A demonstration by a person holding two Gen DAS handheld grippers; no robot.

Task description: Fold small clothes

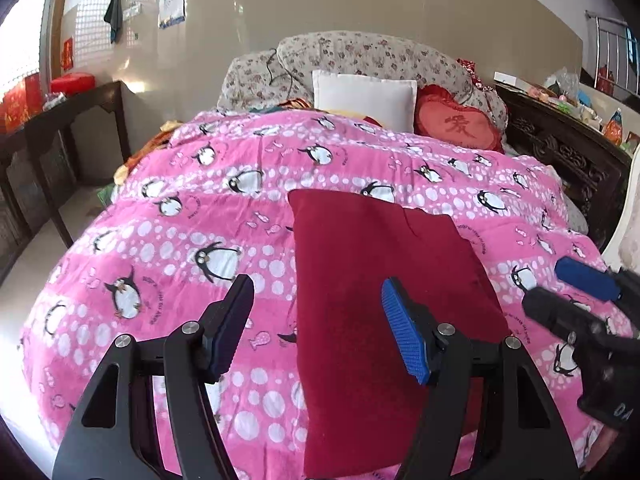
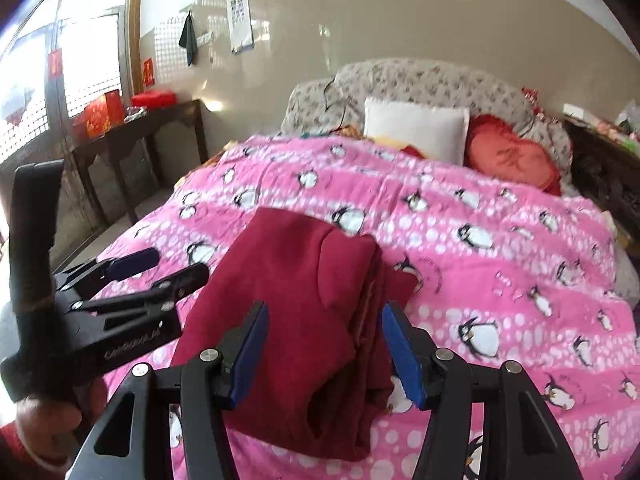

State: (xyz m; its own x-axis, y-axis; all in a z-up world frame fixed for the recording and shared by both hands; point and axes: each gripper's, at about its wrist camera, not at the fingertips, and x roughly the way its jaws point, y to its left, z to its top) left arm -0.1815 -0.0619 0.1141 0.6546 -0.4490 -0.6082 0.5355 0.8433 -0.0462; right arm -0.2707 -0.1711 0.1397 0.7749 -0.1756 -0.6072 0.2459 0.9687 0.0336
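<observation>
Left hand-held gripper (image 1: 316, 328) open | right hand-held gripper (image 2: 324, 350) open, empty | red garment (image 2: 296, 320) folded on bed (image 1: 160, 220) | risk: layers slipping apart if nudged

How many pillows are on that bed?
2 that show plainly: a white pillow at the head of the bed, and a red heart pillow touching its right side. The floral bedding bunched behind them may hide more.
</observation>
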